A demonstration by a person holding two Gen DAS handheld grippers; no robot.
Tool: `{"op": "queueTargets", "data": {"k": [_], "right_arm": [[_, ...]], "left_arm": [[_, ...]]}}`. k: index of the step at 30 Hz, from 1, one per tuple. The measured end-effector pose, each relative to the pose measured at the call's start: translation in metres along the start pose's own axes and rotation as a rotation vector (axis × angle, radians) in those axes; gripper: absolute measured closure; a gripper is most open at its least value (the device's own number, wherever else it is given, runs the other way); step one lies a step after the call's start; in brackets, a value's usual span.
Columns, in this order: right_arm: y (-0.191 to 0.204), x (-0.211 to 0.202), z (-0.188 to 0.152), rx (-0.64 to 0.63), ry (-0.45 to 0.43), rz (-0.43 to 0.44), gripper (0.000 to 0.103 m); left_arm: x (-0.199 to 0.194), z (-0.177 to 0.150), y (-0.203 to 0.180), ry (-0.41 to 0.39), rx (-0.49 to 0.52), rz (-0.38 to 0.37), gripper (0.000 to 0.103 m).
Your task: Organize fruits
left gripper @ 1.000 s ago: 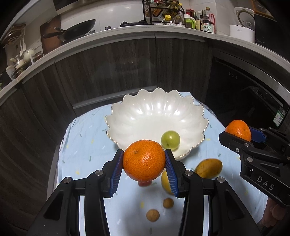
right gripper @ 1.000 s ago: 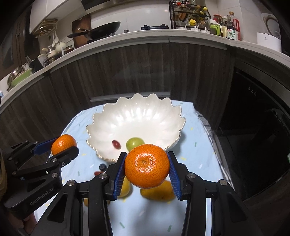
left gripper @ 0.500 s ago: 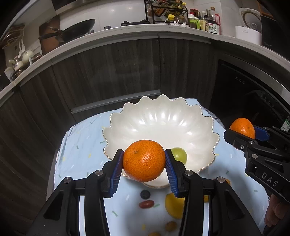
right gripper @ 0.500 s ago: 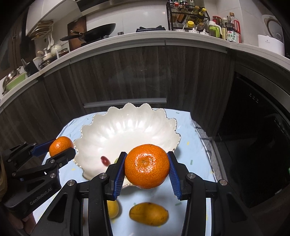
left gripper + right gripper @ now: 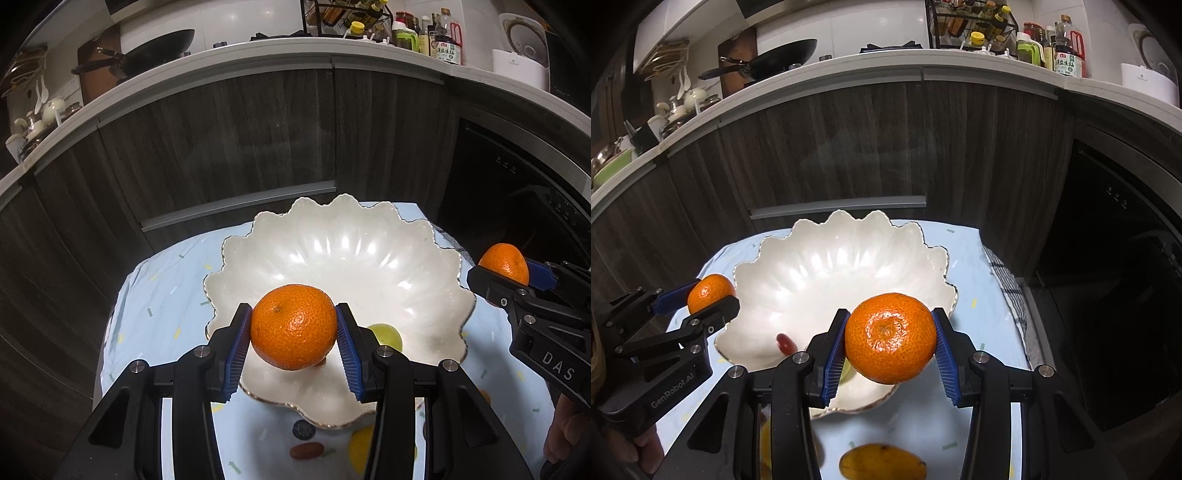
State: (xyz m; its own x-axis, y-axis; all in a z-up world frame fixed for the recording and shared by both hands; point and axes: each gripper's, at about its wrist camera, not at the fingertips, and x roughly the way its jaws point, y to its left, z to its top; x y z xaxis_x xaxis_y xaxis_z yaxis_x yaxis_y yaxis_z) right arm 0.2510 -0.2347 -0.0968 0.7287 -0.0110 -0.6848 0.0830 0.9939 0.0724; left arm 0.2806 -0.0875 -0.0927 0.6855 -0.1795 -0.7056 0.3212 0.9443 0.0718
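A: On the black arm at 4 o'clock of the left view, white letters read "DAS"; that is the right gripper (image 5: 517,271), clamped on an orange (image 5: 504,263).

B: And at 8 o'clock of the right view the other body reads "GenRobot.AI". That is the left gripper (image 5: 701,295), pads pressed on a second orange (image 5: 710,291).

A: Each camera sees its own fruit dead centre: the left one's sits over the near half of the bowl (image 5: 369,254), the right one's over the bowl's rim at 4 o'clock.

B: Any other writing?

A: A soy bottle (image 5: 448,46) on the counter at 1 o'clock has a green-and-white label with printed characters, too small to read. The white cooker (image 5: 521,59) beside it has a tiny mark, also unreadable.

B: What is hidden?

A: A green grape (image 5: 388,334) in the bowl is half behind the left gripper's finger. A red fruit (image 5: 786,343) lies in the bowl too, and in the left view it is all but hidden beneath the orange.

B: On the cloth (image 5: 166,295)?

A: At 6 o'clock a dark round fruit (image 5: 303,429) and a red oval one (image 5: 306,451) show between the arms; a yellow fruit (image 5: 360,452) is partly covered. In the right view a mango (image 5: 882,463) is cut off by the bottom edge.

B: And the person?

A: Only fingertips (image 5: 565,435), at the edge.
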Motion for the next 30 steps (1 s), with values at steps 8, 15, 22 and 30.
{"op": "queueTargets", "data": {"k": [8, 15, 22, 30], "right_arm": [[0.003, 0.022, 0.002, -0.014, 0.034, 0.000, 0.058], [0.004, 0.036, 0.002, -0.018, 0.063, -0.014, 0.057], [0.005, 0.035, 0.004, -0.022, 0.046, -0.033, 0.039], [0.007, 0.020, 0.007, -0.031, 0.011, -0.048, 0.034]], "left_arm": [[0.025, 0.000, 0.004, 0.031, -0.006, 0.000, 0.058], [0.042, -0.004, 0.005, 0.070, -0.013, -0.005, 0.057], [0.042, -0.006, 0.007, 0.062, -0.018, 0.006, 0.036], [0.029, -0.006, 0.011, 0.044, -0.027, 0.019, 0.032]]}}
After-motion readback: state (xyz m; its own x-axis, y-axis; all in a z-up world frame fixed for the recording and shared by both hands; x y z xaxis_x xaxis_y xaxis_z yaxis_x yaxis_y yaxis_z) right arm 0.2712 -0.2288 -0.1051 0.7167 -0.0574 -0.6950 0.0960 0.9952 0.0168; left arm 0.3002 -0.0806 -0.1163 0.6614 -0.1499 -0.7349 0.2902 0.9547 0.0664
